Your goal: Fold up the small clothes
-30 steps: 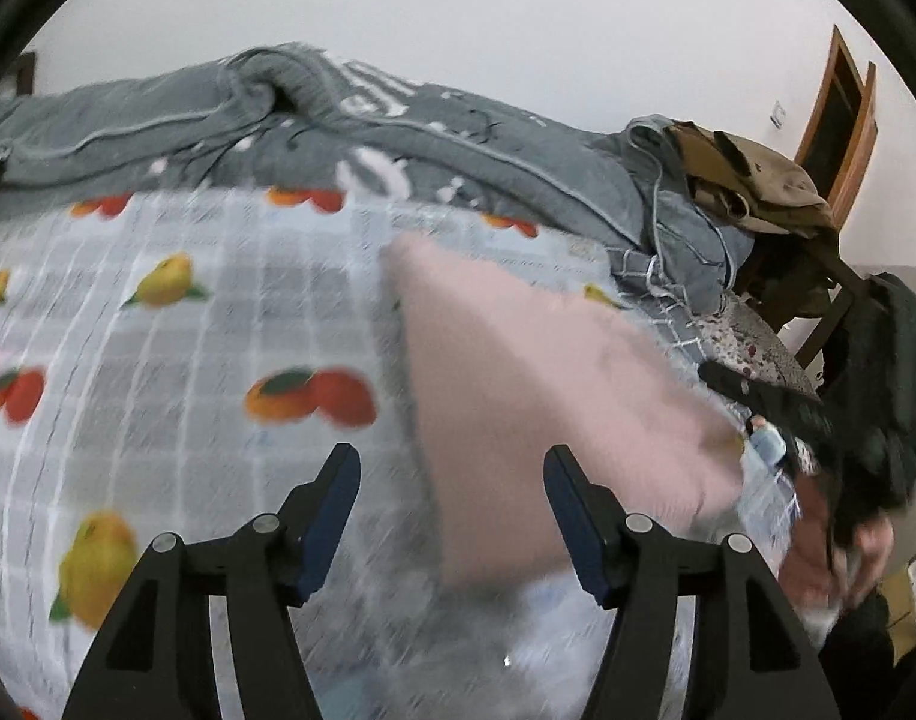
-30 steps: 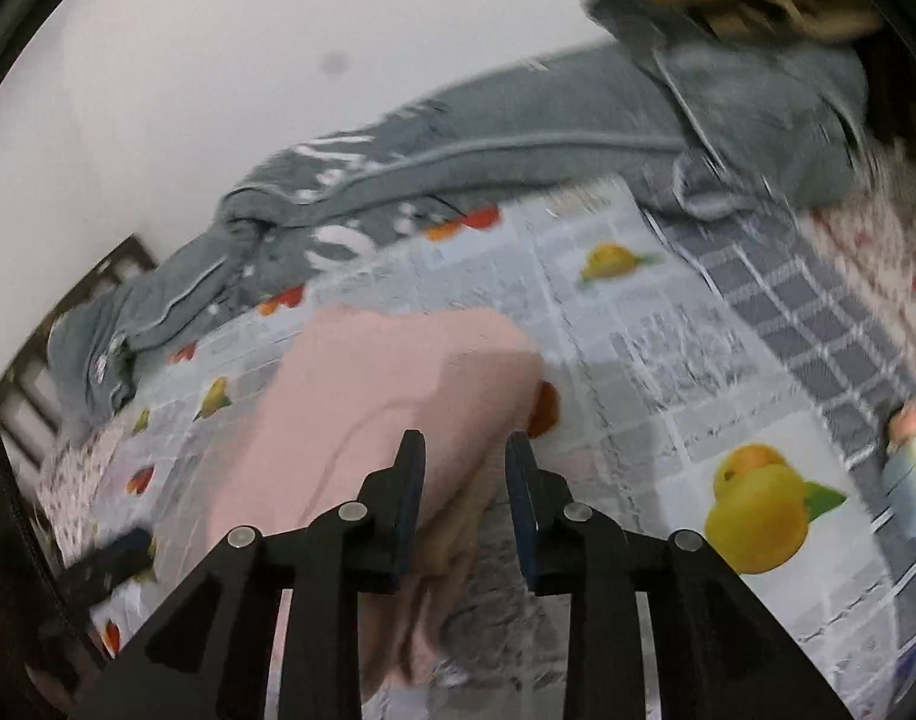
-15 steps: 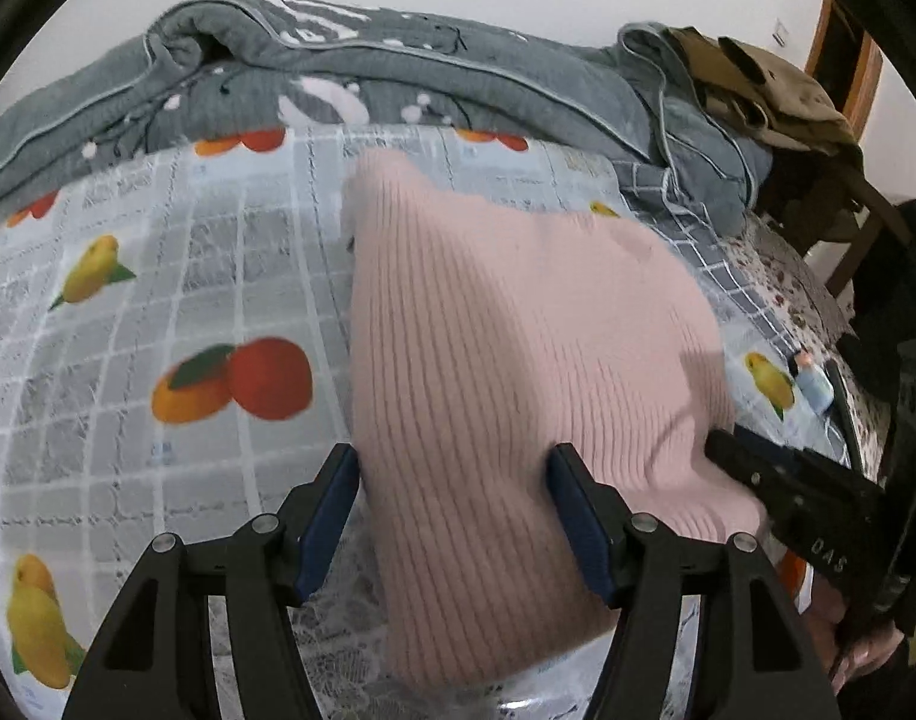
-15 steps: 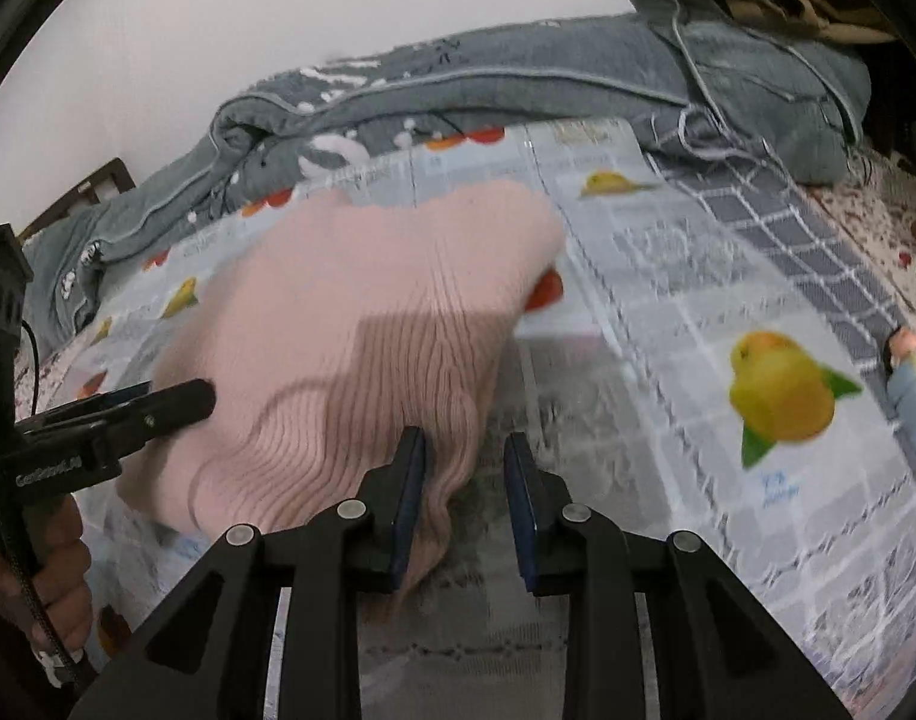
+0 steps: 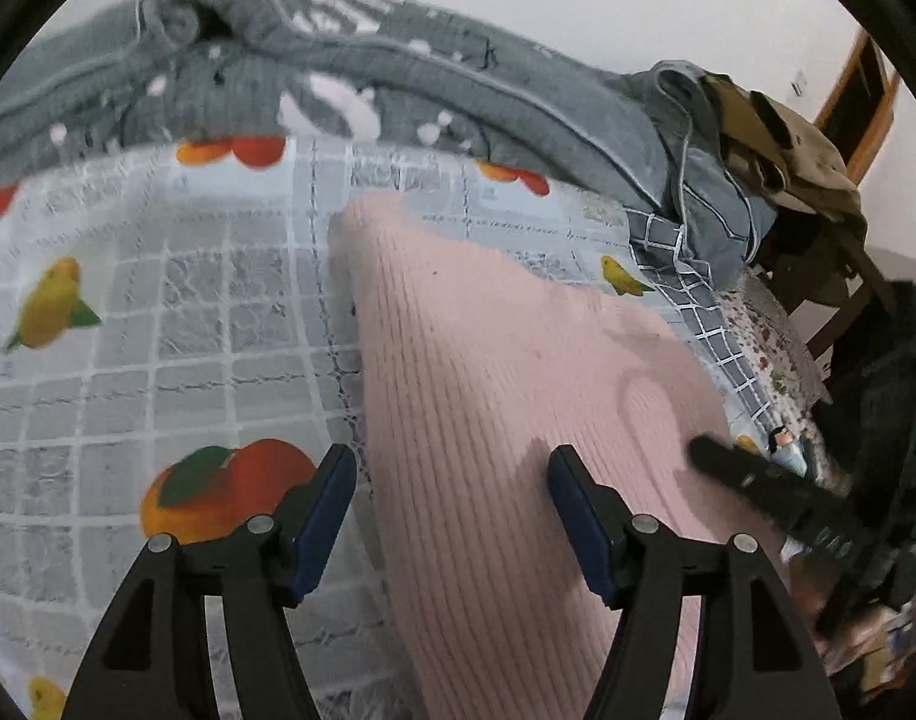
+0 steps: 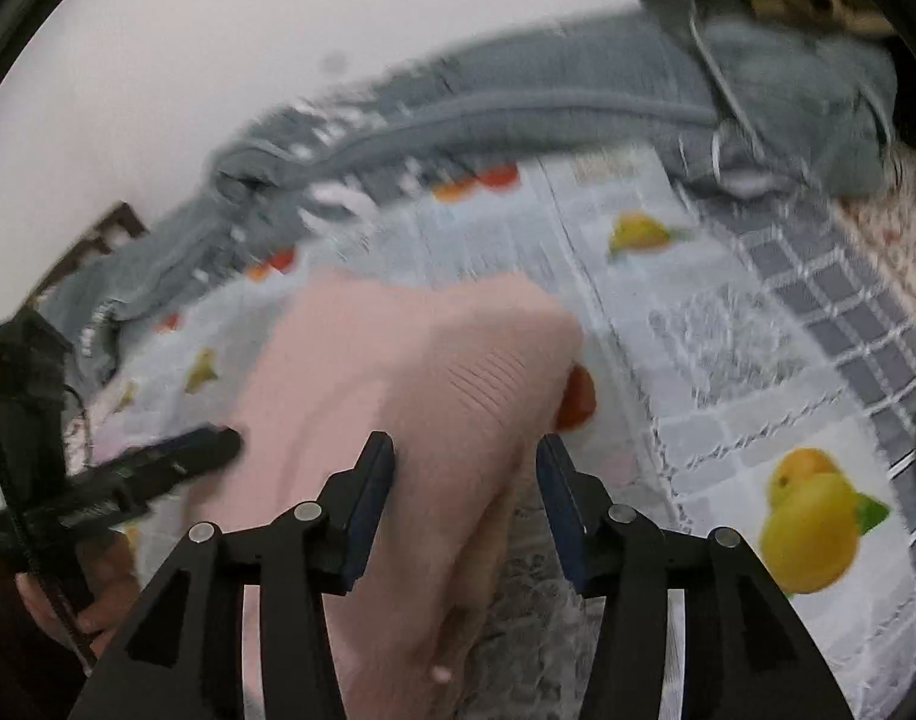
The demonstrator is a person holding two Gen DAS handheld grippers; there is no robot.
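Right hand-held gripper [image 6: 465, 456] is hovering over the near right part of the pink sweater [image 5: 505, 420], and its jaws have just been opening; they are now standing fairly wide, with the knit between and below them but the blue pads [image 6: 371, 504] not pressing on it. Left hand-held gripper [image 5: 452, 483] is standing wide too, its jaws straddling the sweater's left edge, one pad [image 5: 323, 516] over the bedsheet [image 5: 158, 330] and the other over the pink knit, neither gripping anything.

Pink sweater is lying folded on the bed, on a grey checked sheet printed with oranges and lemons, its ribbed surface running away from both cameras toward a rumpled grey blanket [image 5: 398, 72] bunched along the far side by the wall. In the left wrist view the right tool is reaching in from the right, over the sweater's right part. A wooden chair [image 5: 859, 108] heaped with tan and grey clothing is standing past the bed's far right corner. The right wrist view is blurred.
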